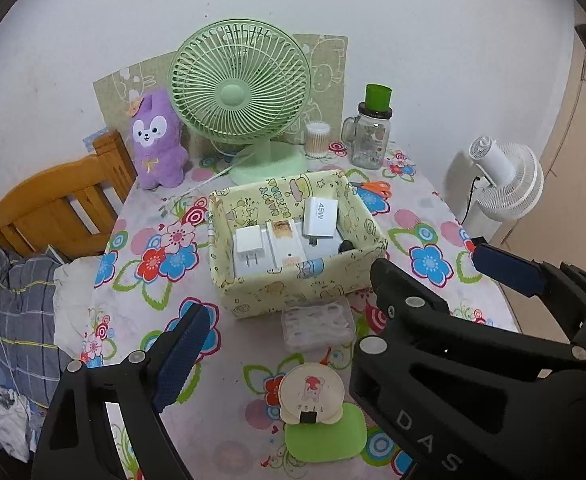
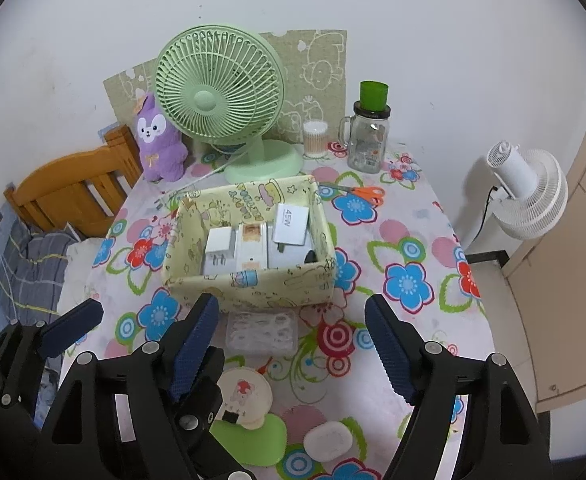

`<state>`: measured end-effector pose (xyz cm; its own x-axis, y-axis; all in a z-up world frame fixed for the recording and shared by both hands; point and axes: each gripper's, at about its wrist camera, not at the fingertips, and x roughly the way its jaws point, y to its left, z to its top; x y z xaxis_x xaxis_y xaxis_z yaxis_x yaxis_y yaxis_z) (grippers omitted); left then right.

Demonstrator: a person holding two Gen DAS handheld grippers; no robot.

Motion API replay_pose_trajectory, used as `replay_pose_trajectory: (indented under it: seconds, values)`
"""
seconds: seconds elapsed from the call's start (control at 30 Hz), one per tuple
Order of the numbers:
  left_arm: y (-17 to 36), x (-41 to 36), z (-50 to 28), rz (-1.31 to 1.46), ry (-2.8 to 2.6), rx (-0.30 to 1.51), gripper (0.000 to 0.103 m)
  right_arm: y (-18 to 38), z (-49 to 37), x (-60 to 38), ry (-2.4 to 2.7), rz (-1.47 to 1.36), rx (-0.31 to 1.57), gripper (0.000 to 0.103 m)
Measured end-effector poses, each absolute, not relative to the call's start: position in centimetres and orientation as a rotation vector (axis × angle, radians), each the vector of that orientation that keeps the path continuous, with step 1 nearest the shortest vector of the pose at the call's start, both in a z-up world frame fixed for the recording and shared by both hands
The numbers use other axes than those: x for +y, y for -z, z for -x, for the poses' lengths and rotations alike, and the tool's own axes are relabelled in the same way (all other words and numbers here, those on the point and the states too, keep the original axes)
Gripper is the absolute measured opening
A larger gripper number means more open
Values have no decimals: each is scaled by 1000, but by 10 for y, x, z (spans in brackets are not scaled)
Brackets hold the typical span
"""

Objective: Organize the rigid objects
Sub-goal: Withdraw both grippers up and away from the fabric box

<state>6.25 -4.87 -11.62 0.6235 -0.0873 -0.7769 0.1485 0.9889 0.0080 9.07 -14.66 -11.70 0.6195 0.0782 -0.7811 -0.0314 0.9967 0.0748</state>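
Right wrist view: the yellow cartoon-print box sits mid-worktop, and it already holds the sorted things — a small white plug adapter on the left, a flat cream-and-white pack beside it, a white 45W charger leaning against the right wall, and something small and dark in the near right corner that I cannot identify. Just in front of the box's near wall lies a clear plastic case, flat on the floral cloth and touching nothing that I can see. My right tool hangs above it with both pads well apart and nothing between them; the case lies in the gap, slightly left of centre. My left tool is likewise spread wide and empty, and its far pad sits out past the box's right corner.

I judge the sorting to be well along, with the clear case as the next piece. That calls for lowering the right tool, bringing the pads to the case's two short ends and closing gently — clear plastic like that may slip or flex.

Nearer to me wait a round mirror on a green base and a white oval case. Orange scissors lie beyond the box, by the glass jar and the green fan.
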Motion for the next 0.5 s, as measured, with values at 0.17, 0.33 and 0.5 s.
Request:
replay_pose_trajectory:
  seconds: [0.17,0.33,0.5]
  values:
    - [125,-51,-54,-76,158,896,91,124,-80,-148,-57,-51,902,79]
    - [138,-55,-46,-98,191,909,91,137,-70,-151,-29,-63,919,79]
    - [150,-62,-40,-124,214,904,91,151,-61,-157,-8,-80,917,79]
